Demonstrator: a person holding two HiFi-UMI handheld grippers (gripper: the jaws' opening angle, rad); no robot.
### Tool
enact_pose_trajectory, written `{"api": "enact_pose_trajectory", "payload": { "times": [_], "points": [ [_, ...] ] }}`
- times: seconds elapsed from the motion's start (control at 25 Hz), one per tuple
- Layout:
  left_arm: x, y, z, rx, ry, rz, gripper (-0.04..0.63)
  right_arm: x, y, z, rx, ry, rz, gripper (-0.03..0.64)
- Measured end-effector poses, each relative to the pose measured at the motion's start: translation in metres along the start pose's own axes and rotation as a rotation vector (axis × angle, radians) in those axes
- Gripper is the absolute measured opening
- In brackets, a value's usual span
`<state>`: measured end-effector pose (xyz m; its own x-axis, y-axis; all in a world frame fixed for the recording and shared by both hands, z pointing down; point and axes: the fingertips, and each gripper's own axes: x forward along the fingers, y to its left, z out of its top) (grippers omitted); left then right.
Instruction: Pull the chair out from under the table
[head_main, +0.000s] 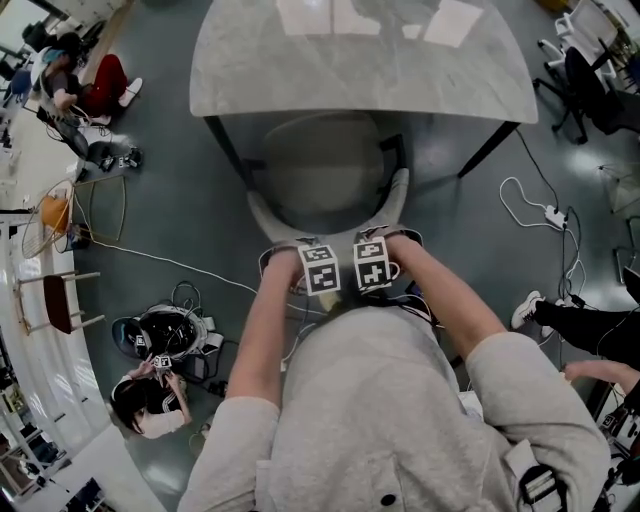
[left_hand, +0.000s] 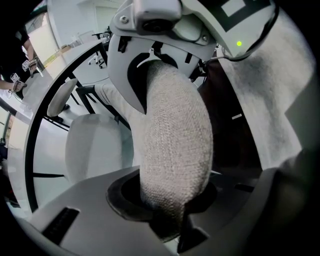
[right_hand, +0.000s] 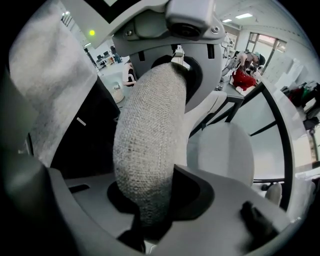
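The chair has a grey round seat (head_main: 325, 175) and a curved fabric backrest (head_main: 395, 200), and its front half sits under the pale marble-look table (head_main: 360, 55). Both grippers hang side by side over the middle of the backrest's top rim and point steeply down. My left gripper (head_main: 320, 268) is shut on the backrest (left_hand: 172, 145), which runs thick between its jaws (left_hand: 167, 210). My right gripper (head_main: 372, 262) is shut on the same rim (right_hand: 150, 150) just to the right (right_hand: 150, 210). The seat shows beyond the jaws in both gripper views (left_hand: 92, 147) (right_hand: 222, 150).
Black table legs (head_main: 485, 150) slant down on both sides of the chair. A person sits on the floor at lower left (head_main: 150, 400) beside dark gear (head_main: 165, 330). A cable with a power strip (head_main: 552, 213) and someone's shoe (head_main: 525, 308) lie to the right. An office chair (head_main: 585, 85) stands far right.
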<state>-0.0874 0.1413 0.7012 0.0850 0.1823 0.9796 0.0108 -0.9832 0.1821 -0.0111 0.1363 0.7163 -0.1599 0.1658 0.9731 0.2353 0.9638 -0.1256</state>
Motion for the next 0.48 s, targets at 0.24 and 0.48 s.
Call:
{"api": "enact_pose_trajectory", "payload": {
  "times": [0.24,0.48],
  "points": [
    [0.002,-0.013,0.002,0.005,0.002,-0.003,0.135,0.002,0.013,0.0,0.005,0.002,-0.011,0.107],
    [0.007,-0.027,-0.004,0.021,0.006,-0.004,0.135,0.008,0.026,0.009,0.021,-0.003,-0.013,0.107]
  ]
}}
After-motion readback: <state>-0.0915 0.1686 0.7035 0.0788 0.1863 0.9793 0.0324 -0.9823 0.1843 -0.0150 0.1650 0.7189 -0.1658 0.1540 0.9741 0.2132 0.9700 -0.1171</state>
